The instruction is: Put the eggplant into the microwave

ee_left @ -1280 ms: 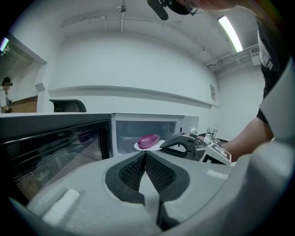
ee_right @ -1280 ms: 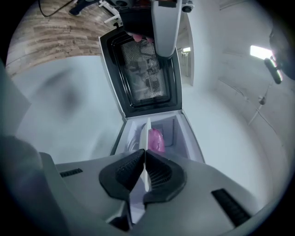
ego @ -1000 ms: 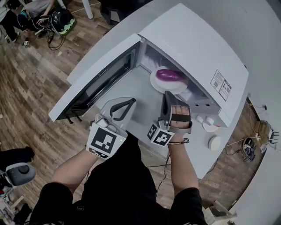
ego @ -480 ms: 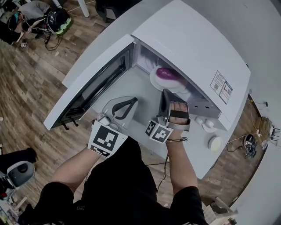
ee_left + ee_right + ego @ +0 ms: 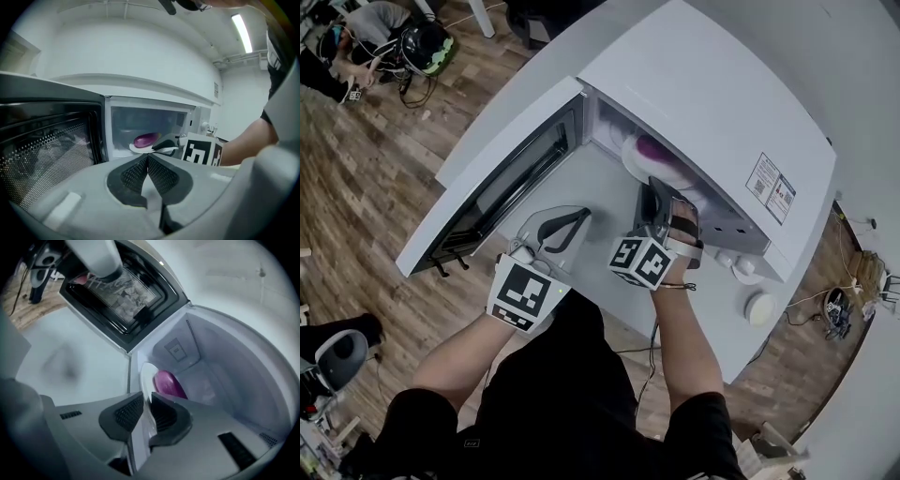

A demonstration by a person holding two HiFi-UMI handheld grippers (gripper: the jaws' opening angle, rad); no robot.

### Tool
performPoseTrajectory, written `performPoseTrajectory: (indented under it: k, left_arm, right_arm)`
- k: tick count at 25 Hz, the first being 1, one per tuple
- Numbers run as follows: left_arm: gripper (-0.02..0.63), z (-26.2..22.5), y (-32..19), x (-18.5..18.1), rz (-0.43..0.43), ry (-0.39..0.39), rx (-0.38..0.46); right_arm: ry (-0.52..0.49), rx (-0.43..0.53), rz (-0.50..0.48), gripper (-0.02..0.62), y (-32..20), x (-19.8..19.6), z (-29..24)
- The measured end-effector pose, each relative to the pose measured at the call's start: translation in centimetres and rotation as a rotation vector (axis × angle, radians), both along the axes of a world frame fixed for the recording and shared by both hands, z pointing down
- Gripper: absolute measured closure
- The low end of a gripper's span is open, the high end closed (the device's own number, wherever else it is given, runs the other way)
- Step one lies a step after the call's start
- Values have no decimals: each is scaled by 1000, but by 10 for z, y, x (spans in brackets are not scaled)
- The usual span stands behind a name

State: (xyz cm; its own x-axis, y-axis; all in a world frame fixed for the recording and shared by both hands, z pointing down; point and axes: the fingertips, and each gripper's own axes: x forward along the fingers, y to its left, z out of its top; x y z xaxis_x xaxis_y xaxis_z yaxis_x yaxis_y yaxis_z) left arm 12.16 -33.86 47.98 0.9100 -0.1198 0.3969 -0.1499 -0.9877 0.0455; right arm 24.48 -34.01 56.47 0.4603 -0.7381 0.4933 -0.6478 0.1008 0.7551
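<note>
Purple and glossy, the oblong eggplant (image 5: 652,150) is seen lying on a round white plate (image 5: 630,161) inside the cavity of the boxy white microwave (image 5: 712,103), whose dark-windowed door (image 5: 502,178) is swung wide open to the left. The right gripper (image 5: 654,187) is held at the cavity mouth; in the right gripper view its jaws are being opened, with the near rim of the plate (image 5: 146,380) between the pads but no longer clamped, and the eggplant (image 5: 166,383) just beyond them. The left gripper (image 5: 572,217) is held low over the pale surface (image 5: 598,176) in front of the microwave, beside the right one, its jaws clenched together on nothing.
</note>
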Motion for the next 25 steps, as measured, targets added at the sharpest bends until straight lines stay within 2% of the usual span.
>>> performPoseTrajectory:
  k: [3,8,16,22,25]
  left_arm:
    - [597,-1,-4,0,-3,-12,0]
    - [597,-6,-7,3,7,-19,8]
    - [597,-9,-14,8,18,-30,5]
    - [597,-12,-19,10,25,-29,7]
    - [597,-13,-20,11,31,-29,6]
  right_arm:
    - [-97,14,39,525,-6,5,0]
    - [-192,38,86,517,-16,15,-3]
    - [-253,58,131,509,-31,30,-5]
    - [-341,58,144,485,-27,25,-6]
    - [-352,54,148,482,-24,20,-6]
